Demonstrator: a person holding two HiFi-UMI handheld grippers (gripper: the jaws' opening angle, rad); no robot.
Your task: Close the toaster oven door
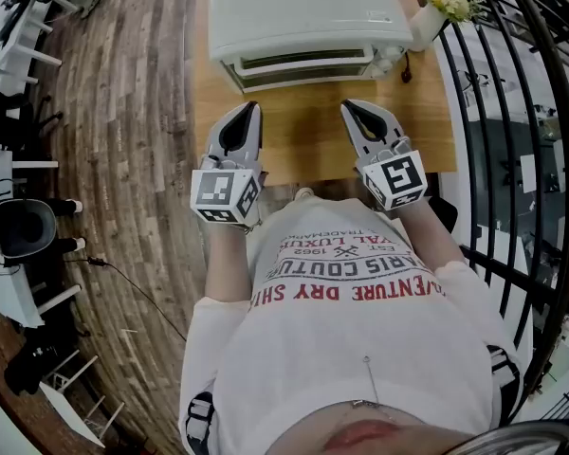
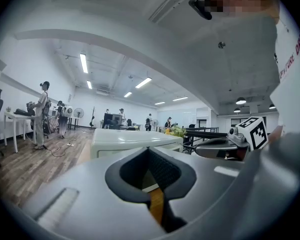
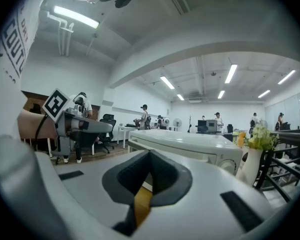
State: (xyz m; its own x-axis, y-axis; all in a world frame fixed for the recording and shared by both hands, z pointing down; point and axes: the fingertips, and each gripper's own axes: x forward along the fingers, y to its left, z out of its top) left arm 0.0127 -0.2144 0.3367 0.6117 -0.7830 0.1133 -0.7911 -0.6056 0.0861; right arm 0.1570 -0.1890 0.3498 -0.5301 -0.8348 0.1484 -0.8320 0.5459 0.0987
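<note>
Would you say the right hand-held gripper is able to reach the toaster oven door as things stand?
Probably yes: only bare table lies between the right hand-held gripper and the toaster oven door; the vase stands aside.

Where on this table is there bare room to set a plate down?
The table is bare between the toaster oven and the left gripper and right gripper. The far right corner is crowded: a vase stands beside the oven.

Matt grey plastic left gripper point(image 1: 255, 108) and right gripper point(image 1: 347, 106), smooth wooden table point(image 1: 302, 138) beneath them, satin white toaster oven point(image 1: 308, 9) ahead
</note>
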